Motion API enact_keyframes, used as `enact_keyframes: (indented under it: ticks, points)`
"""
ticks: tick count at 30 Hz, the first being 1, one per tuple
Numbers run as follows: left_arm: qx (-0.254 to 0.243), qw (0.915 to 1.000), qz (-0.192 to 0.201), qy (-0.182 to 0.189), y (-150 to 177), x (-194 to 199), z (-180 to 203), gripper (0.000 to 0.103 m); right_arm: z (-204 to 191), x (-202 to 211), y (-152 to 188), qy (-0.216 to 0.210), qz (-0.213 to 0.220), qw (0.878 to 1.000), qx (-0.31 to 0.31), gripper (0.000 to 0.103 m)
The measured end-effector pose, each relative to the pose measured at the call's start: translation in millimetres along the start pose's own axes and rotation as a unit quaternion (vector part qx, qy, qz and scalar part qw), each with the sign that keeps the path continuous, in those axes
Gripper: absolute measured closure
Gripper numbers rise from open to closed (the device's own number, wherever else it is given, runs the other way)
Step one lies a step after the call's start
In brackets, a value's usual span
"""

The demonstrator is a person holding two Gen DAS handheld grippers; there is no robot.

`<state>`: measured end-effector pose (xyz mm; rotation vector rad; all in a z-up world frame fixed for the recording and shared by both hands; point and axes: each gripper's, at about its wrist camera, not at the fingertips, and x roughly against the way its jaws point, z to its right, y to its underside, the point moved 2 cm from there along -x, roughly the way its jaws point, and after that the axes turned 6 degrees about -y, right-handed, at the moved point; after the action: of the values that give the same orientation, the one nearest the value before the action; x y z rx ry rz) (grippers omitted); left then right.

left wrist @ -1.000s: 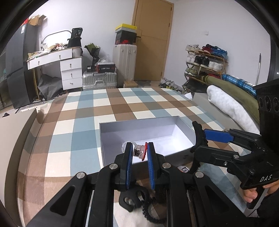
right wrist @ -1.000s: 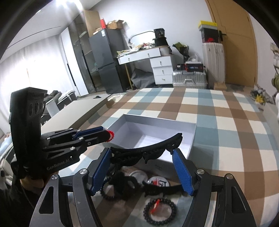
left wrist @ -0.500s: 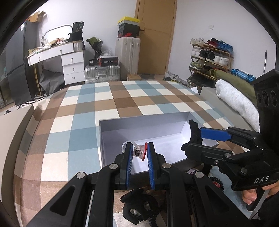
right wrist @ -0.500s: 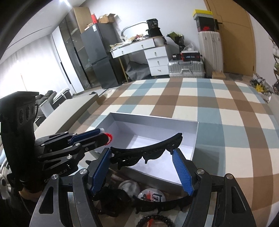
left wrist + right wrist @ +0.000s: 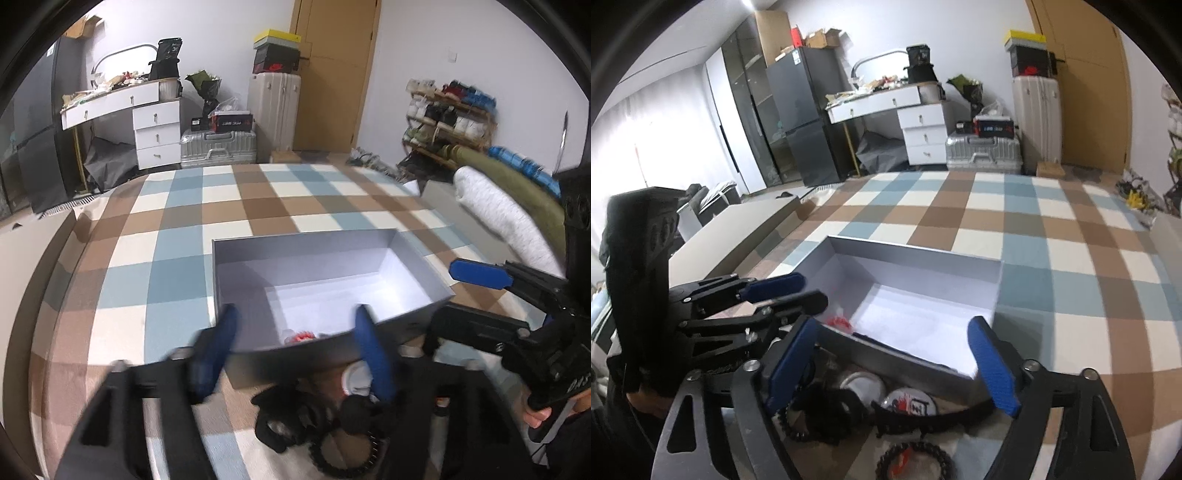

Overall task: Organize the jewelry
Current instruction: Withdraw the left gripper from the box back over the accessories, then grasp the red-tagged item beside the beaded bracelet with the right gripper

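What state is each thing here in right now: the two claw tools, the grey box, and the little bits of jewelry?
Left gripper: jaws opening, nothing between them.
Right gripper: jaws opening, nothing gripped.
Grey box: lidless, open, sitting on the checked cloth.
Red-and-white piece: lying inside the box by its near wall.
Black bead bracelet: on the cloth, outside the box.
Round badge: outside the box, flat.

Surface [image 5: 1071, 236] under a blue, brown and cream checked cloth, open grey box [image 5: 995, 284] near its front, black beaded bracelet [image 5: 916, 461], round badge [image 5: 910, 402] and dark jewelry just before the box
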<state>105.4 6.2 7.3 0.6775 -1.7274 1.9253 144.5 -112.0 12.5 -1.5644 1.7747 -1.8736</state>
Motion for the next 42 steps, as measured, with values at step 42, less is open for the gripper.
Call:
enact_keyframes:
  ticks: [42]
  points:
    - [-0.033, 0.9990, -0.024, -0.019, 58.6, 28.9, 3.2, 0.001, -14.0, 11.9, 72.7, -0.010, -0.077, 0.997, -0.017, 0.035]
